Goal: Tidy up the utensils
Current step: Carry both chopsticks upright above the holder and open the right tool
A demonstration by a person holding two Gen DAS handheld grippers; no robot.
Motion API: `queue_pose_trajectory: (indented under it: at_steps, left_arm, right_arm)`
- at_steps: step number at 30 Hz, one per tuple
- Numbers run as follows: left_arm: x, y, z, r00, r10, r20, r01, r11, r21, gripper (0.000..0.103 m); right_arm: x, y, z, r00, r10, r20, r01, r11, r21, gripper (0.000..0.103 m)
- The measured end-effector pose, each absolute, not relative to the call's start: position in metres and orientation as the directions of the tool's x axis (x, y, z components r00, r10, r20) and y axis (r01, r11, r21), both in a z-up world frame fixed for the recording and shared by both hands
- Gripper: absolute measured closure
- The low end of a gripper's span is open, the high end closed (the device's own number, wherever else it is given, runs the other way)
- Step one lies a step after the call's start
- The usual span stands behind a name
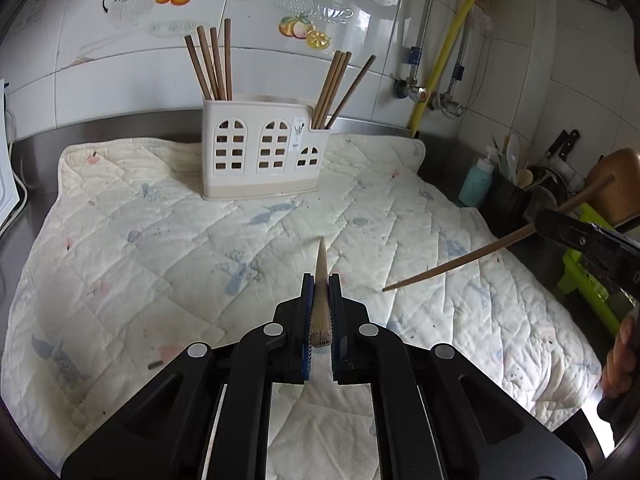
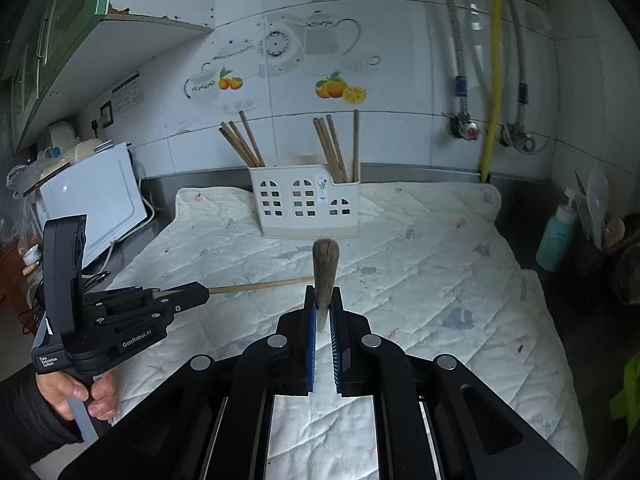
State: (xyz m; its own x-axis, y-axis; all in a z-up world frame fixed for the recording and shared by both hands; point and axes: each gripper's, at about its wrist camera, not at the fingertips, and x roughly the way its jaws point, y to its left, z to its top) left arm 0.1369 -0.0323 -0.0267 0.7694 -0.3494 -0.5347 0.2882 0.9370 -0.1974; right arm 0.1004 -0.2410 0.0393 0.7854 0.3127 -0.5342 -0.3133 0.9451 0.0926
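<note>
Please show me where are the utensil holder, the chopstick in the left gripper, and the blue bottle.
utensil holder (image 1: 262, 152): left wrist view, front wall.
left chopstick (image 1: 322, 304): left wrist view, shaft between the jaws.
blue bottle (image 2: 556, 244): right wrist view, body.

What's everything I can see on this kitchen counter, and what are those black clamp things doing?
Chopstick holder: one, cream, house-shaped, at the back of the mat.
Chopsticks in holder: two bunches of about four, brown, left and right compartments.
Quilted mat: one, off-white, covers the steel counter.
Soap bottle: one, teal, right of the mat.
Dark utensil pot: one, beside the bottle, holds spoons.
Yellow pipe: one, on the tiled wall.
White appliance: one, left of the mat.
Left tool: black, shut on a left chopstick.
Right tool: black, shut on a right chopstick.
</note>
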Motion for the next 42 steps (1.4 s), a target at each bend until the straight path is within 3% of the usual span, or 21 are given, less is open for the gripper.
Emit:
queue_pose_trajectory:
  at_steps: [15,25,30,34,42]
  left_arm:
    - [0.167,-0.02,0.023,0.786,-0.353,-0.508,0.333,0.933,-0.133,0.098]
    - [0.192,-0.013,0.034,0.788,-0.35,-0.506,0.337,0.934,-0.122,0.098]
    - [0.204,-0.01,0.045,0.793,-0.356,-0.495,0.341,0.932,-0.123,0.098]
    - [0.214,-0.008,0.062,0.806,-0.36,-0.47,0.344,0.931,-0.124,0.098]
    - [0.23,-0.013,0.123,0.878,-0.329,-0.348,0.337,0.941,-0.04,0.098]
  right_arm:
    - [0.215,-0.237,0.147,0.822,0.317,-0.473,-0.363,0.932,-0.005,0.096]
    - [0.284,-0.208,0.173,0.841,0.31,-0.443,-0.377,0.924,-0.07,0.096]
    - [0.313,-0.196,0.174,0.84,0.308,-0.446,-0.383,0.92,-0.086,0.096]
    - [0.346,-0.185,0.158,0.816,0.281,-0.505,-0.38,0.919,-0.102,0.097]
    - [0.39,-0.186,0.114,0.743,0.265,-0.614,-0.377,0.924,-0.058,0.096]
